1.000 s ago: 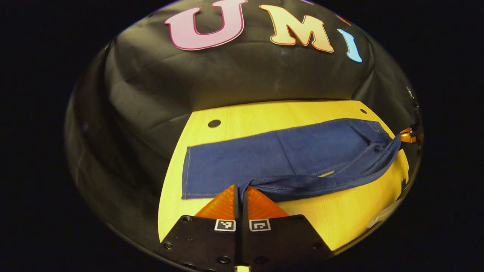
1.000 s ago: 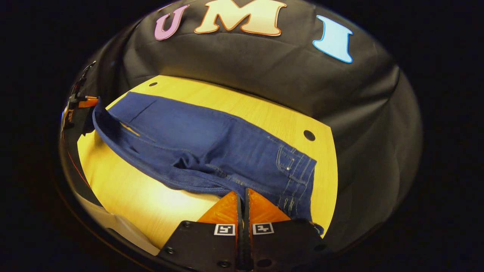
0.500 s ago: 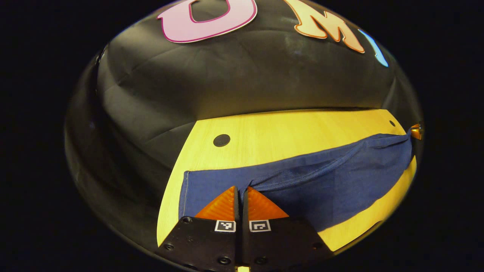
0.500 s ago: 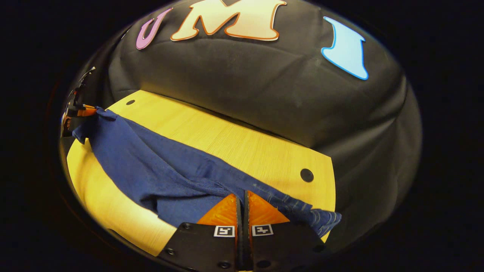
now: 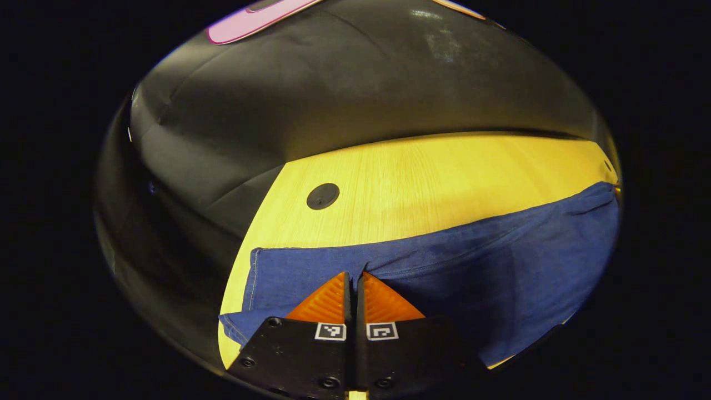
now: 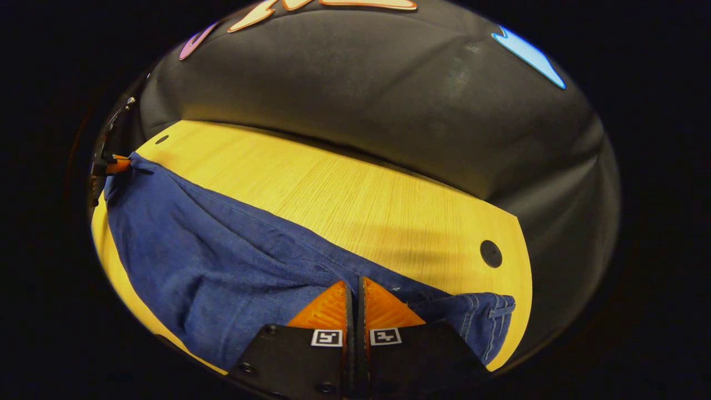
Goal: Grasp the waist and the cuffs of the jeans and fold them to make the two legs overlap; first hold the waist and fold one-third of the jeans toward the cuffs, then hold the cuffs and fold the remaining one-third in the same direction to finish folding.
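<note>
A: Where are the jeans [image 5: 472, 278] lying?

B: Across the near part of the yellow wooden worktop [image 5: 422, 189], stretched between the two tools. The far strip of the worktop beyond them is bare wood, with a round dark hole [image 5: 323, 196] near its left corner in the left gripper view.

A: And the left tool [image 5: 352, 278]?

B: Its fingers are pressed together with only a thin slit between them, and the folded upper edge of the denim meets their tips. The cloth appears pinched there. Just to the left, a stitched hem [image 5: 253, 278] runs down the cloth, and a corner of fabric hangs past the worktop's near edge.

A: The right tool [image 6: 353, 286]?

B: Same posture: fingers together, the denim edge running into their tips, so it appears clamped on the cloth. To its right is the waist end [image 6: 489, 322], with pale stitching, bunched near the worktop's edge.

A: Can either camera see the other tool?

B: In the right gripper view the left tool [image 6: 114, 165] sits at the far left rim, touching the jeans' far corner.
</note>
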Action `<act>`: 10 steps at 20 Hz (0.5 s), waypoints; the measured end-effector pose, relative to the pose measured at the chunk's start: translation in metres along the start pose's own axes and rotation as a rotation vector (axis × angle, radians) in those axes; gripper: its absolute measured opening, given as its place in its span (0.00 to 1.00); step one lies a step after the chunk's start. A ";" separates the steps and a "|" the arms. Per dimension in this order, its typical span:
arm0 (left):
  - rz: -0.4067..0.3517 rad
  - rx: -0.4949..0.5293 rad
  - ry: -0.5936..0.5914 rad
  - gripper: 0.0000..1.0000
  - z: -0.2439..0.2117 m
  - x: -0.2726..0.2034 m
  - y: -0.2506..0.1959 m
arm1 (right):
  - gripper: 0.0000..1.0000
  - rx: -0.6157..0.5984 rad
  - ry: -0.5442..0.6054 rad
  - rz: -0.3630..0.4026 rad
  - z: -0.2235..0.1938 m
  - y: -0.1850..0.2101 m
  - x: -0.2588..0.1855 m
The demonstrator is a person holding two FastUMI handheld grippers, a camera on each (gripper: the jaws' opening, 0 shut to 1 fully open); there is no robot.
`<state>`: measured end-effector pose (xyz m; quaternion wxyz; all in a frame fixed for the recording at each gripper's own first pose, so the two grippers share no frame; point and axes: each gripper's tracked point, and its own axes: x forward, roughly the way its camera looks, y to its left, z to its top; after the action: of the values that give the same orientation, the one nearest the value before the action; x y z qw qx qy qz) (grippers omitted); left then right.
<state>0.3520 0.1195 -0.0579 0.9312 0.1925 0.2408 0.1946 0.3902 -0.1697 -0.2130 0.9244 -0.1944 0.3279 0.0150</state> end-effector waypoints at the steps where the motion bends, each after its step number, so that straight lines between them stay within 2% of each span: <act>1: 0.010 -0.007 -0.005 0.00 0.000 -0.001 0.000 | 0.08 0.007 0.002 0.003 -0.001 -0.001 0.001; 2: 0.025 -0.014 -0.010 0.00 -0.001 -0.004 0.003 | 0.10 0.035 0.006 0.018 -0.002 0.000 0.000; 3: 0.018 -0.027 -0.011 0.02 -0.001 -0.007 0.000 | 0.17 0.066 0.010 0.028 -0.003 0.000 -0.001; 4: -0.001 -0.046 -0.015 0.07 0.002 -0.010 -0.011 | 0.19 0.098 0.012 0.037 -0.001 -0.001 -0.004; 5: -0.006 -0.058 -0.028 0.30 0.007 -0.015 -0.017 | 0.46 0.123 0.008 0.065 0.002 0.001 -0.007; 7: 0.005 -0.065 -0.069 0.77 0.020 -0.026 -0.019 | 1.00 0.169 -0.028 0.074 0.011 -0.004 -0.025; 8: 0.001 -0.057 -0.089 1.00 0.028 -0.044 -0.022 | 1.00 0.192 -0.051 0.073 0.012 -0.011 -0.039; 9: -0.008 -0.045 -0.109 0.96 0.030 -0.046 -0.023 | 1.00 0.214 -0.071 0.065 0.010 -0.021 -0.052; 10: -0.015 -0.033 -0.124 0.96 0.029 -0.047 -0.024 | 1.00 0.241 -0.085 0.051 0.002 -0.036 -0.066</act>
<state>0.3356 0.0694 -0.0274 0.9489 0.1869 0.1807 0.1790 0.3456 -0.1954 -0.1583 0.9534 -0.0725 0.2929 0.0072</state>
